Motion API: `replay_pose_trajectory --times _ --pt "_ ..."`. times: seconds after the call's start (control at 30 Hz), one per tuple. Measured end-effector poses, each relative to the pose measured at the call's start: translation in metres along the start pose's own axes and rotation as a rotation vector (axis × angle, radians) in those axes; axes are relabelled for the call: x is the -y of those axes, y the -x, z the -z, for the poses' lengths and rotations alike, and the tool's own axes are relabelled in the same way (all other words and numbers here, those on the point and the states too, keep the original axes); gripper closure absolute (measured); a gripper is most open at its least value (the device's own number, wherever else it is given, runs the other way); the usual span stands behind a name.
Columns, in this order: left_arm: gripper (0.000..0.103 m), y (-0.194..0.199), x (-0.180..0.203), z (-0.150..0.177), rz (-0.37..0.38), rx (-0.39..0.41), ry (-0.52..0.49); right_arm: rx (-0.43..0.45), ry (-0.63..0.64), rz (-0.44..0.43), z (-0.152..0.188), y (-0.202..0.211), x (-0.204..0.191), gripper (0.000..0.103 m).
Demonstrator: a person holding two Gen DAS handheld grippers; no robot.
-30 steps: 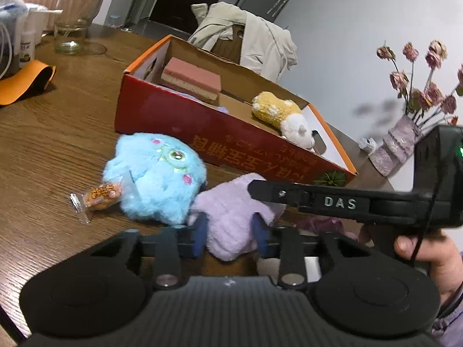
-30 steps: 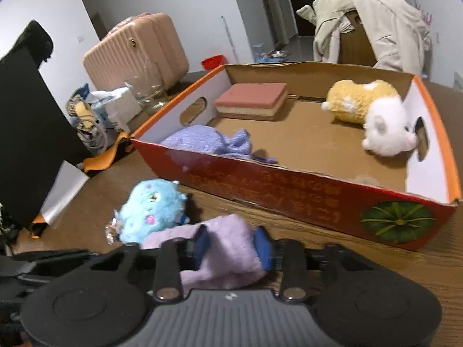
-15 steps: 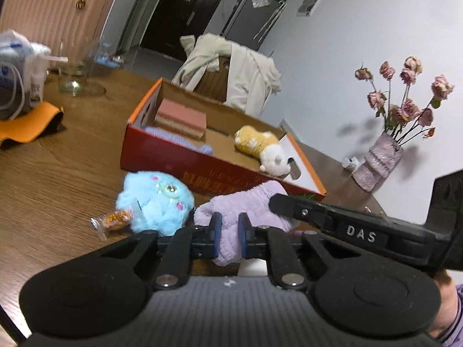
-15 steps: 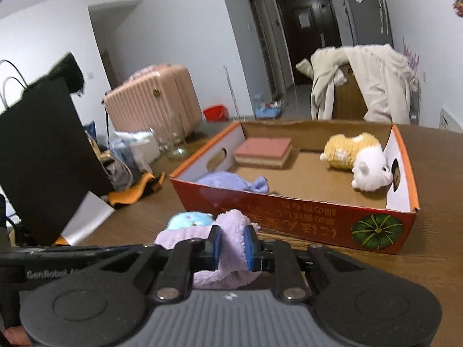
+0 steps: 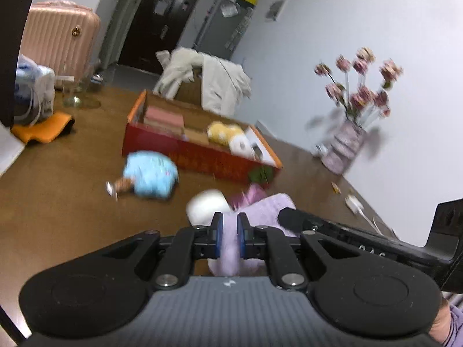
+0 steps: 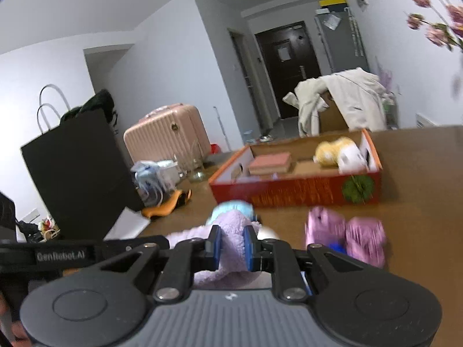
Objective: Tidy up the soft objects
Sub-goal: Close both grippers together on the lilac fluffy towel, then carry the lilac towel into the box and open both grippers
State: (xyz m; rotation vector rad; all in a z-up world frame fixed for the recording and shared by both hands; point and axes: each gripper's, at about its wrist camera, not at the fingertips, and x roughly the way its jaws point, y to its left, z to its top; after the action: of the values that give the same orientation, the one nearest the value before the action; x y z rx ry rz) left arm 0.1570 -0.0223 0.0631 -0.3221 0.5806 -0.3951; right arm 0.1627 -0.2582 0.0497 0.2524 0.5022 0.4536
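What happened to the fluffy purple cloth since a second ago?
Both grippers closed on the fluffy lilac cloth: the left gripper and the right gripper now pinch it from opposite ends and have pulled it back, away from the red cardboard box. The fuzzy blue plush toy stayed on the wooden table, and the box kept its contents.

Motion blur smears most of both views. Left wrist: blue plush toy (image 5: pixel 150 177) has no readable face; wrapped snack (image 5: pixel 121 185) beside it is too smeared to identify. White round object (image 5: pixel 207 208) partly behind the lavender plush cloth (image 5: pixel 262 211); identity unclear. Flowers (image 5: pixel 361 86) doubled by blur. Right wrist: pink plush items (image 6: pixel 345 234) streaked, shapes unresolved; box lettering (image 6: pixel 295 192) illegible; flowers cut off at the top right edge.
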Motion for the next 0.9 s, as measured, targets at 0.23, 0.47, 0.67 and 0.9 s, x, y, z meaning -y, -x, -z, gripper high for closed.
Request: replay_pose_trajectory --times 0.23,0.47,0.67,0.9 --pt "0.090 0.003 0.005 0.051 -0.065 -0.072 -0.085 -0.060 -0.075 0.097 0.066 0.007 -0.008 0.087" --pt "0.052 0.004 0.003 0.069 -0.035 -0.111 -0.083 -0.075 -0.135 0.111 0.080 0.018 0.004 0.078" --pt "0.061 -0.008 -0.005 0.078 -0.012 -0.164 -0.031 -0.089 -0.174 0.077 0.084 0.014 0.009 0.071" --pt "0.073 -0.014 -0.014 0.075 0.008 -0.185 0.022 -0.118 -0.183 0.068 0.086 0.007 0.014 0.077"
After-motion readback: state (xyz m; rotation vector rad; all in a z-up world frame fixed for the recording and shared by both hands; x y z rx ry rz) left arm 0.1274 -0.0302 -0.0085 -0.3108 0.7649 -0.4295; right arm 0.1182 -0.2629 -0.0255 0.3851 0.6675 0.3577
